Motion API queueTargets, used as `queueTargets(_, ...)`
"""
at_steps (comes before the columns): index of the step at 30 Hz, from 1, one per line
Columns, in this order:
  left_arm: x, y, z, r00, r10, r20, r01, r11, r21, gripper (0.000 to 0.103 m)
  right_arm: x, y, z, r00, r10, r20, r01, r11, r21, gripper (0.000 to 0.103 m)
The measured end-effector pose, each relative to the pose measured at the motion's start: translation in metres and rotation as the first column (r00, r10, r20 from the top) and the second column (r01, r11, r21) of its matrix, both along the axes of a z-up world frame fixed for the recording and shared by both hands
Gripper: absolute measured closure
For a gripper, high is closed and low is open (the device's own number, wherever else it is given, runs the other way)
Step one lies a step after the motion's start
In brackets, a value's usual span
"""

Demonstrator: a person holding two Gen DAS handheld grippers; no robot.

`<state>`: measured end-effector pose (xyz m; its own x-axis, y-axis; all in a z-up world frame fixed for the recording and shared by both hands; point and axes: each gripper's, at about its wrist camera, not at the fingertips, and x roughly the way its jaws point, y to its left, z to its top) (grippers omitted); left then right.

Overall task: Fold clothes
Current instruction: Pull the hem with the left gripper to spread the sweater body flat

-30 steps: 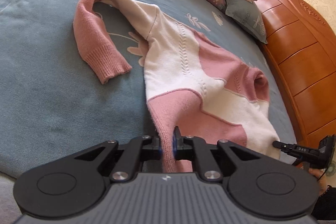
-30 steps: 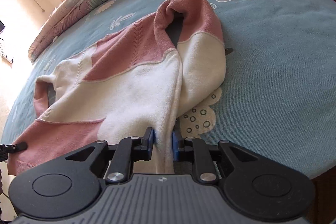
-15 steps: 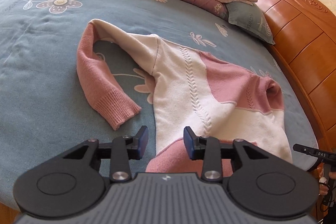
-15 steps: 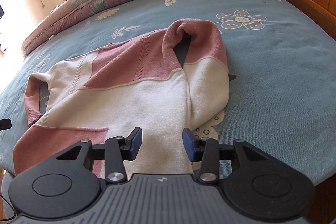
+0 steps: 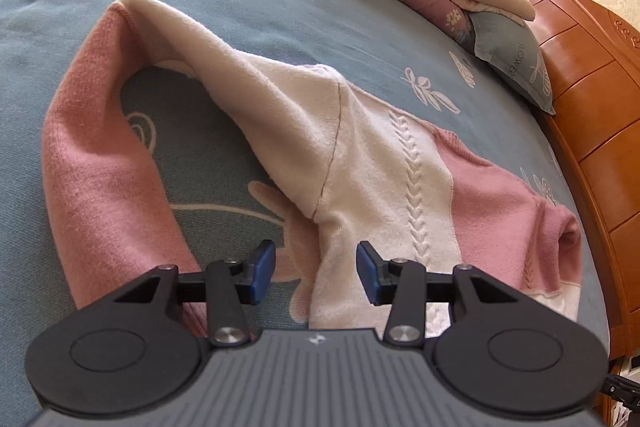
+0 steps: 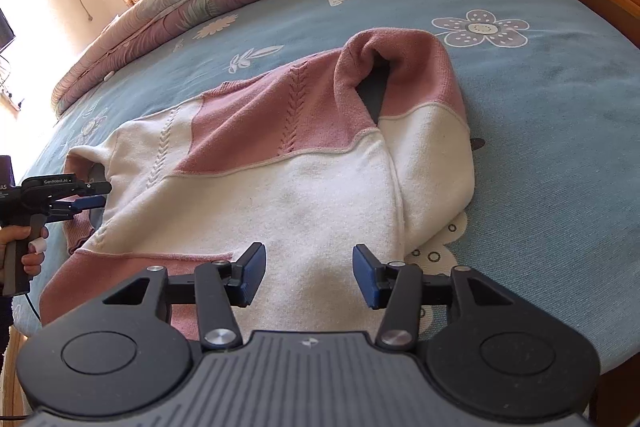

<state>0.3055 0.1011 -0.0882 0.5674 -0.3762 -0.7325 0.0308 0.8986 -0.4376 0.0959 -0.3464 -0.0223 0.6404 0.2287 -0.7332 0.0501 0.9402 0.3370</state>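
— Both hand-held grippers have let go of the sweater hem since a second ago; the left hand-held gripper and right hand-held gripper now hang released, jaws wide.

— Where's the sweater?

— Spread flat on the bed just ahead of both, sleeves bent alongside.

— Next?

— Probably the sleeve ahead-left of the left one: pinch its cuff, carry it across the body.

Right gripper is wide open over the sweater's white hem near the bed's front edge, nothing held. Sleeve folded alongside the body. Left gripper at the left edge, hand on its grip.
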Motion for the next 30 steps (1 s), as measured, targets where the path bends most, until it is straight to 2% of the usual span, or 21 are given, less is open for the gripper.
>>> queueTargets(2,0.010,-0.001,-0.003,1.000,0.001,0.005,-0.001,1.000,-0.011,0.046,0.005,-0.001,-0.003,1.000,-0.008,-0.005,0.008,1.000,0.007,0.049)
queueTargets(4,0.019,-0.003,-0.006,1.000,0.003,0.009,-0.003,1.000,-0.023,0.051,0.009,0.000,-0.006,1.000,-0.009,-0.012,0.009,1.000,0.010,0.049)
queueTargets(6,0.029,-0.004,-0.009,1.000,0.005,0.014,-0.004,0.999,-0.034,0.092,0.014,0.002,-0.010,1.000,-0.009,-0.019,0.009,1.000,0.010,0.049)
queueTargets(7,0.034,-0.005,-0.010,1.000,0.005,0.016,-0.005,0.999,-0.040,0.093,0.016,0.003,-0.011,1.000,-0.009,-0.023,0.010,1.000,0.010,0.049)
queueTargets(12,0.048,0.004,0.013,0.991,0.069,0.118,-0.070,0.998,0.004,0.093,0.020,0.002,-0.015,0.999,-0.016,-0.031,0.016,1.000,0.017,0.048)
queueTargets(16,0.064,0.007,0.013,0.994,0.065,0.084,-0.067,0.998,0.014,0.092,0.020,-0.001,-0.016,0.999,-0.023,-0.031,0.023,0.999,0.025,0.048)
queueTargets(19,0.057,0.002,0.008,0.998,0.041,0.056,-0.044,0.998,0.053,0.086,0.018,-0.001,-0.015,0.999,-0.023,-0.026,0.024,0.999,0.032,0.047)
queueTargets(22,0.037,0.005,0.013,0.998,0.033,0.057,-0.035,0.999,0.037,0.085,0.012,-0.003,-0.011,1.000,-0.027,-0.012,0.028,0.999,0.041,0.043)
queueTargets(25,0.009,0.009,0.025,0.998,0.022,0.060,-0.025,0.998,0.051,0.082,0.006,-0.005,-0.008,1.000,-0.031,0.001,0.031,0.998,0.049,0.043)
queueTargets(27,-0.014,0.010,0.031,0.999,0.011,0.049,-0.014,0.998,0.067,0.071,0.002,-0.006,-0.006,0.999,-0.034,0.010,0.034,0.998,0.056,0.042)
queueTargets(30,-0.050,0.012,0.034,1.000,-0.006,0.015,0.005,0.998,0.063,0.064,-0.007,-0.007,-0.006,0.999,-0.037,0.020,0.036,0.996,0.079,0.041)
